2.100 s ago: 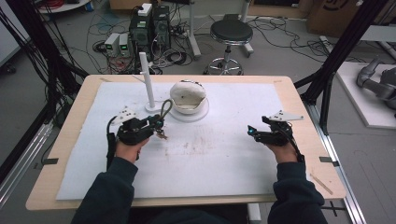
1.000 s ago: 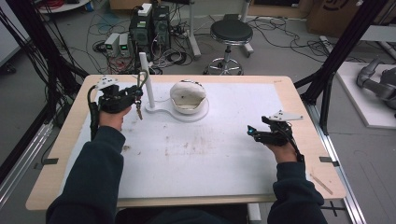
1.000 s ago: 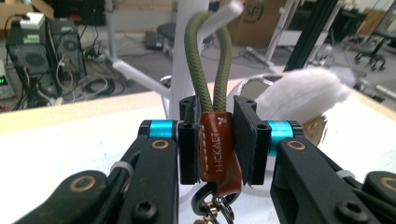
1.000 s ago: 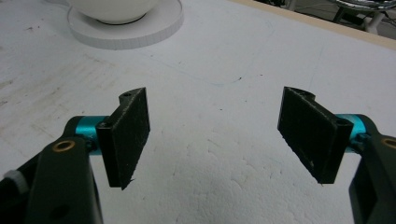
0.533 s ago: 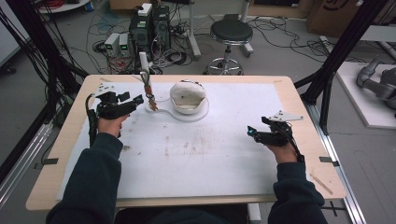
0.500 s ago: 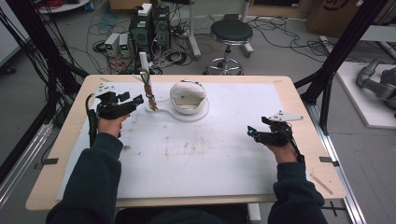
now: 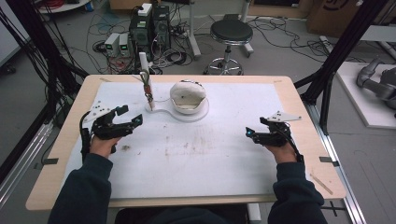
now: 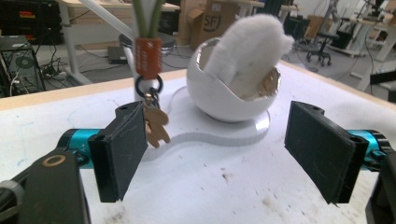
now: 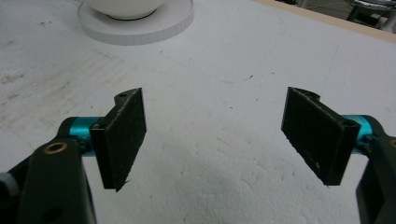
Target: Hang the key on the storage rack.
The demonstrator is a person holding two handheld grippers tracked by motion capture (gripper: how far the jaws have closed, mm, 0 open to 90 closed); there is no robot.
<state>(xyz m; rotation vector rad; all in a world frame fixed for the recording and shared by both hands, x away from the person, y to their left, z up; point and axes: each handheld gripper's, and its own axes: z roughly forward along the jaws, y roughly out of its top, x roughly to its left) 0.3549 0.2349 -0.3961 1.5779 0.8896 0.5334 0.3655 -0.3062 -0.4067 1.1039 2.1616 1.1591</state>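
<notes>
Stool (image 7: 231, 32), PC towers (image 7: 152, 23) behind table.

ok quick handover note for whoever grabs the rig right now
Left gripper: jaws have just been opening, nothing between them, near the stand.
Right gripper: open, empty, over the white mat.
Keychain: hangs on the white post, beside the egg-shaped bowl with its fluffy lining.
Done: the keychain appears hung.
Left: probably just pull the left hand away; check it hangs steady.
</notes>
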